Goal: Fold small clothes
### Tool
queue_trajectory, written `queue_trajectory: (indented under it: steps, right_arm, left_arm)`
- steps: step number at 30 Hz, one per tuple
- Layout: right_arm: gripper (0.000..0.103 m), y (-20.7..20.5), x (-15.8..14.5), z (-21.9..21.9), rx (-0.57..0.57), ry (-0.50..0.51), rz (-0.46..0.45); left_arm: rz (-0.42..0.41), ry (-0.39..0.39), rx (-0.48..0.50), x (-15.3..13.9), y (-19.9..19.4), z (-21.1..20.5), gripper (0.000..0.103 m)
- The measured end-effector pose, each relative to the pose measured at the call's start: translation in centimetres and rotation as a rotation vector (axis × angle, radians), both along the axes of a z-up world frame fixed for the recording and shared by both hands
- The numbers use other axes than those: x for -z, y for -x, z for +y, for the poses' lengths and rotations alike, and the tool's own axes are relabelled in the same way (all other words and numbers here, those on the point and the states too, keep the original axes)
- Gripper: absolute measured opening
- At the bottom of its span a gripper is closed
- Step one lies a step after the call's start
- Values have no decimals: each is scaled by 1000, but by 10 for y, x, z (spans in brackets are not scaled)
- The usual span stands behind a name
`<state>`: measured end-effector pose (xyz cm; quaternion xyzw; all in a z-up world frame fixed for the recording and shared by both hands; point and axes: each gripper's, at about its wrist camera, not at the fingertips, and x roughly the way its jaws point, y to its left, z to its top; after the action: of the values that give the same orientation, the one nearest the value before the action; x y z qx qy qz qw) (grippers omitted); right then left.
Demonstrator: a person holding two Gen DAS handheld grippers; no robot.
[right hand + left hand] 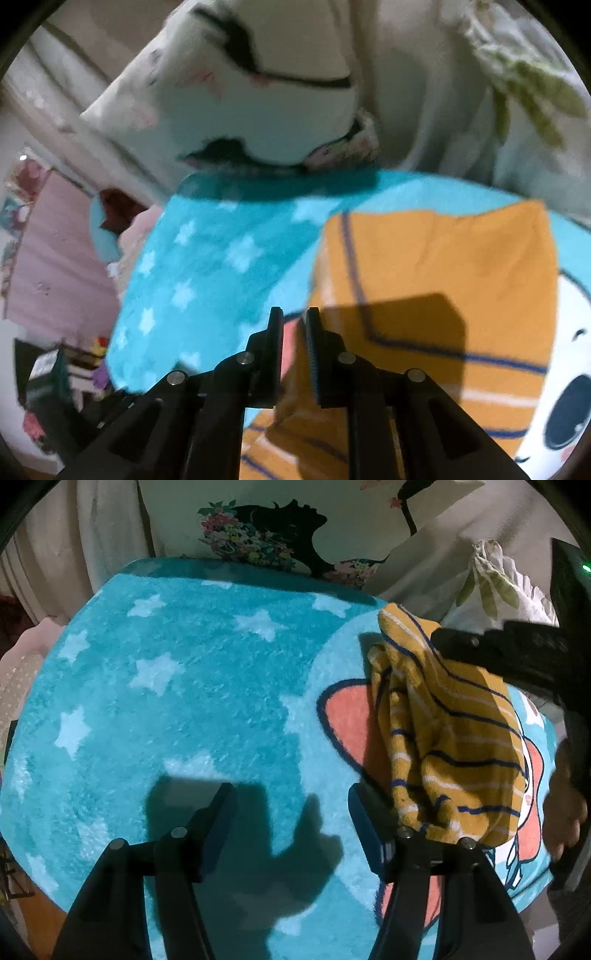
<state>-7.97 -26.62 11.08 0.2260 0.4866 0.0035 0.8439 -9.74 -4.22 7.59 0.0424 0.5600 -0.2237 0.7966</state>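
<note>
1. I see my left gripper [291, 830] with its jaws spread wide over the turquoise star-patterned blanket [177, 709]; nothing sits between the fingers, so it is released.
2. The mustard-yellow striped garment [443, 731] hangs bunched on the right of the left wrist view, its lower end draped just beside and partly over my left gripper's right finger [369, 830], outside the gap.
3. At the garment's far upper end, the black body of the right gripper [480, 646] comes in from the right and meets the cloth. I cannot see the pads on the fabric from this side.
4. In the right wrist view the right gripper [294, 350] has its jaws drawn nearly together, with only a narrow slot left between them. The picture is blurred, and I cannot tell whether cloth is pinched in that slot.
5. From that camera the garment [443, 258] spreads as a broad orange sheet with dark blue and white stripes, filling the right and near part of the scene over the blanket [207, 258].
6. A person's hand [565, 812] shows at the right edge of the left wrist view, by the right gripper's handle.
7. Beyond the blanket's far edge lie white pillows printed with black and floral shapes [266, 535].
8. A white cartoon face with dark eyes [565, 413] shows on the blanket at the near right.
</note>
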Motion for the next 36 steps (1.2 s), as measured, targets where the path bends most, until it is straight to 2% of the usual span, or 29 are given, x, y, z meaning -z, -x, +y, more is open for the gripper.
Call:
queue_trajectory:
  steps: [7,13,16,23,31,36]
  right_arm:
    - [14,-30,47,-21,90,12,120]
    - [17,-24,41,-26,97,-13,90]
    - [28,-2,21,-35,102,-2,36]
    - [30,77,2,-64,186,-84,-35]
    - [30,152,35,-84,281,-154,4]
    - [29,169,41,-89,299,-175,-1]
  left_arm:
    - [0,-20,-2,1,3,3,62]
    - [-5,-32,11,0,4,-2,62]
    - [-11,-31,34,0,4,-11,63]
    - [-16,-36,104,-2,5,-38,63]
    - [-21,-36,159,-4,8,-64,63]
    - [-33,4,144,-12,7,-68,63]
